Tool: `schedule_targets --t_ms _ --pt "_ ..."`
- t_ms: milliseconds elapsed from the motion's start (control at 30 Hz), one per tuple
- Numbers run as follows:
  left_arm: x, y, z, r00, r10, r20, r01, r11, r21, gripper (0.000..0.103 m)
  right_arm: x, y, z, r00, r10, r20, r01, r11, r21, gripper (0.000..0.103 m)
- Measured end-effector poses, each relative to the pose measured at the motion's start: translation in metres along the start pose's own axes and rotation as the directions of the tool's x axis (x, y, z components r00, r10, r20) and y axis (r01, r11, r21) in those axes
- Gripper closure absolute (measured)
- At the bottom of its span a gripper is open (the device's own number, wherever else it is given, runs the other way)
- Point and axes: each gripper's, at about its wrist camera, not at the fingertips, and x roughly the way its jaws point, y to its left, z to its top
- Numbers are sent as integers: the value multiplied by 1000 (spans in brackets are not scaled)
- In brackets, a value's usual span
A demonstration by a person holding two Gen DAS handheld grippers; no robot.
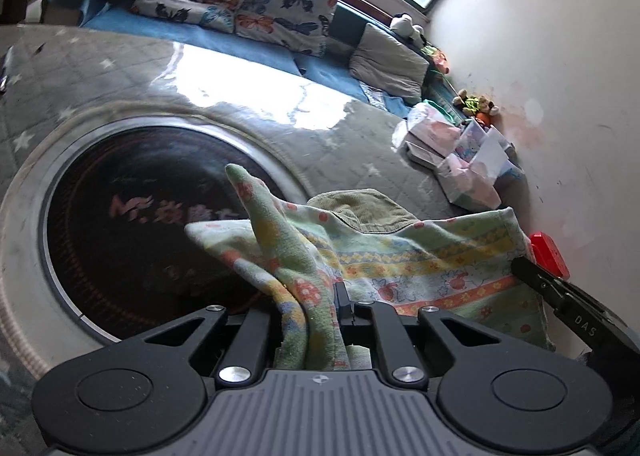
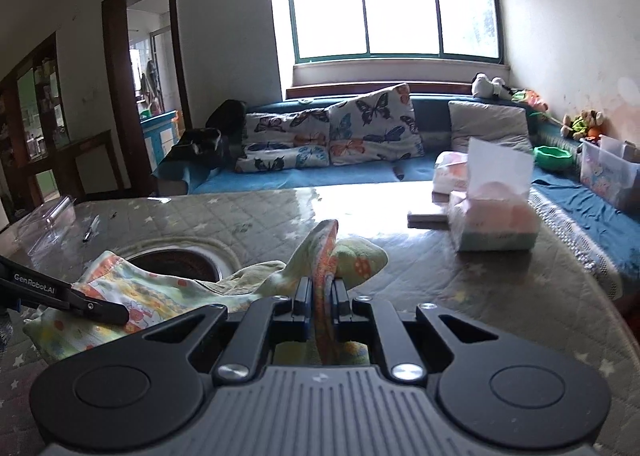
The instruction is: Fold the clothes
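The bench [image 2: 420, 256], wide and covered in a glossy quilted grey cloth dotted with stars, carries a round dark inset cooktop [image 1: 132, 223] ringed in metal, and partly over that lies the garment [image 1: 420, 256], a soft pale-green printed piece with orange and yellow bands and little flower figures. Beneath its upper edge an olive corduroy piece [image 1: 360, 211] shows, though what it is cannot be told. The garment looks light and limp; it drapes and bunches freely, so it will likely sag between any two holds and is best taken at edges or corners, kept well apart to pull a fold line taut. The left gripper [image 1: 310, 312] is closed down on a gathered ridge of the cloth, which stands up in a peak ahead of its fingers. The right gripper [image 2: 322, 296] likewise pinches a narrow pleat of the same garment, jaws nearly together with only fabric between. A tissue pack [image 2: 492, 219] sits farther back on the bench. Readable writing: "GenRobot.AI" on the left gripper's finger in the right wrist view, "DAS" on the right one in the left view, and faint reddish lettering on the cooktop, not legible.
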Motion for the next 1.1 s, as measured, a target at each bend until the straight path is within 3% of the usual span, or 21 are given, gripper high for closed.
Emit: schedule_targets --t_ms 867,1100 --pt "54 -99 35 1000 -10 -4 11 985 175 92 -15 -65 33 986 -154 63 154 988 4 95" --pt "67 -109 39 1000 5 -10 -3 982 189 92 -8 -80 29 983 -178 49 177 984 20 95"
